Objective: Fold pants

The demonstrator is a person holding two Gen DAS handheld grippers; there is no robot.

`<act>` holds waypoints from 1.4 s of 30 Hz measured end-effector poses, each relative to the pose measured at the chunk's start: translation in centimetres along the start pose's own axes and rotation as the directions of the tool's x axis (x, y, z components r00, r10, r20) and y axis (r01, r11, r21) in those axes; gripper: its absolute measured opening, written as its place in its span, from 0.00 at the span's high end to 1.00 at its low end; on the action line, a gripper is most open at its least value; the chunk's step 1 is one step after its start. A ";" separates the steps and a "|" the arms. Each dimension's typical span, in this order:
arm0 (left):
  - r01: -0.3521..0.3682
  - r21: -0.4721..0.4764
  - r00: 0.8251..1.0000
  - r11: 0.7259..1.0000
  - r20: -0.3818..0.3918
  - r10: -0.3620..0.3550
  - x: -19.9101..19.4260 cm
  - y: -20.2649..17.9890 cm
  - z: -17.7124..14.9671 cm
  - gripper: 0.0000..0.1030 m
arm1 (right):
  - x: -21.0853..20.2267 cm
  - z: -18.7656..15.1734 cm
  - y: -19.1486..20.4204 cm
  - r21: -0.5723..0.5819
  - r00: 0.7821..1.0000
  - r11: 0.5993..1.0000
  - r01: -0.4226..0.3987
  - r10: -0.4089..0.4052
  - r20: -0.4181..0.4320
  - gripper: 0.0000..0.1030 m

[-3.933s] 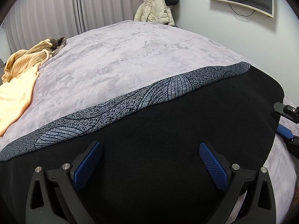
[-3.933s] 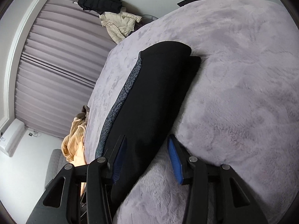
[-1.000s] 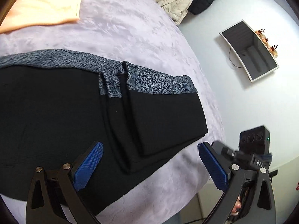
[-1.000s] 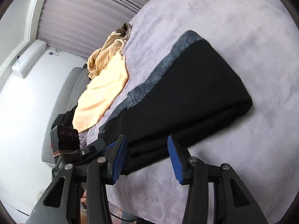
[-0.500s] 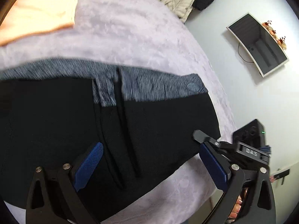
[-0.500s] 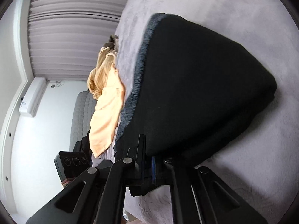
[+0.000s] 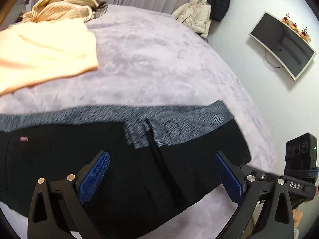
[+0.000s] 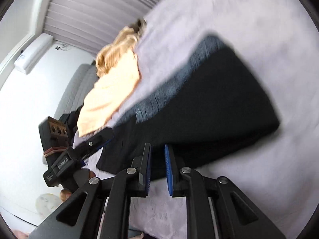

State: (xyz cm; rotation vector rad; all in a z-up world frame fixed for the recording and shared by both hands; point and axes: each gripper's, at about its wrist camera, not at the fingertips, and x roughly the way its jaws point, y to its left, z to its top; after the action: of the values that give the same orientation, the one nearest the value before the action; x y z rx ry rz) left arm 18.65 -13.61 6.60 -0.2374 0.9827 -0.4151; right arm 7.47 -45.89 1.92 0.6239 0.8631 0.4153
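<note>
The black pants (image 7: pixel 119 169) with a grey patterned side stripe (image 7: pixel 179 127) lie folded on the lilac bed; a folded layer overlaps at the right end. My left gripper (image 7: pixel 161 175) is open and empty, hovering over the black cloth. In the right wrist view the pants (image 8: pixel 209 109) stretch away from my right gripper (image 8: pixel 157 169). Its jaws stand a narrow gap apart at the near edge of the cloth; a grip on the cloth does not show. The right gripper's body shows at the left wrist view's right edge (image 7: pixel 295 183).
A peach garment (image 7: pixel 45 59) and a striped yellow one (image 7: pixel 59 8) lie at the far left of the bed (image 7: pixel 159 59). Jackets (image 7: pixel 201 16) hang by the curtains. A wall screen (image 7: pixel 283 43) is on the right. The bed's near edge is just below the pants.
The right gripper, shut on the pants' edge half a second ago, has parted slightly and pulled back. The left gripper has swung so more of the bed shows. Both views are motion-blurred.
</note>
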 end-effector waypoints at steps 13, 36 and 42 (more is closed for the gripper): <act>-0.042 0.042 0.992 0.998 -0.117 0.047 8.2 -5.2 2.1 0.00 | 3.1 11.4 -3.7 0.070 0.988 0.990 0.125 -0.130 0.079 0.84; -0.219 -0.003 0.976 0.976 -0.012 0.219 -0.7 5.0 -6.7 0.00 | 7.5 1.6 1.8 -0.111 0.996 0.989 0.093 -0.092 0.016 0.70; -0.277 -0.107 0.960 0.955 -0.002 0.278 -3.9 8.8 -9.7 0.00 | 10.8 -3.9 6.1 -0.265 0.982 0.949 0.172 -0.186 -0.025 0.67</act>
State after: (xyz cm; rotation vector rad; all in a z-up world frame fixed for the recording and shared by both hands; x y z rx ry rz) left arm 10.59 -4.11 1.03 -0.1941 1.0093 -0.1035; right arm 10.13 -33.88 -2.17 0.2892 0.8868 0.3732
